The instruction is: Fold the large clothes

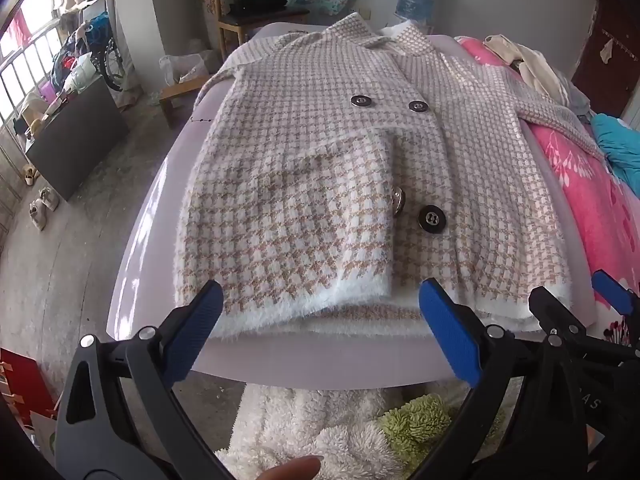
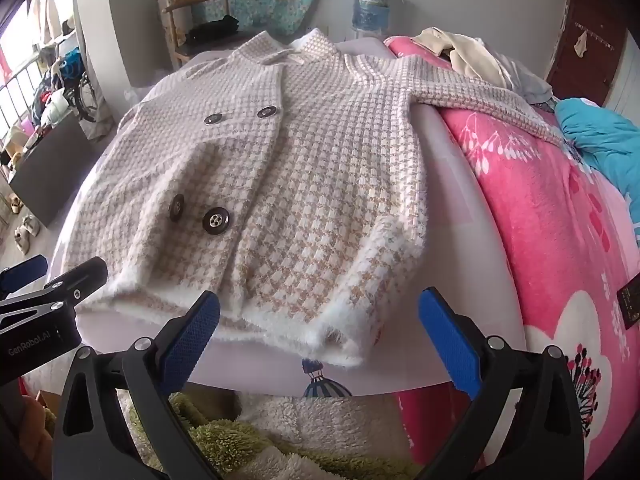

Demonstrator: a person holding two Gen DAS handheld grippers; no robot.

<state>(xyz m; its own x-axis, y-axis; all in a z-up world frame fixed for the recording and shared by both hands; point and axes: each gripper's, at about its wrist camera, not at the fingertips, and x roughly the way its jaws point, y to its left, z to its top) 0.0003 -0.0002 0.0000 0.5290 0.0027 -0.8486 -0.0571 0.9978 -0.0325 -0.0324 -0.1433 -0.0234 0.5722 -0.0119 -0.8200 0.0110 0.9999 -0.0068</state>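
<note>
A pink floral blanket (image 2: pixel 532 216) covers the right side of both views, with a small dark tag (image 2: pixel 629 300) at the right edge whose writing is too small to read. Beside it a pale lilac counter (image 1: pixel 160 216) fills the centre and carries the task's thing: a fuzzy beige-and-white houndstooth coat (image 1: pixel 320 184), spread flat with its collar toward the top of the frame, hem toward the bottom, one sleeve folded across the front and the other lying out over the blanket. At top centre stands a blue water jug (image 2: pixel 372 4) in clear wrap, its label unreadable. The left tool (image 1: pixel 320 330) hangs over the hem, blue pads wide apart, holding nothing; its body reads "GenRobot.AI" at the right view's lower left. The right tool (image 2: pixel 320 330) likewise gapes wide and empty. Four dark buttons (image 2: pixel 216 221) dot the front.
</note>
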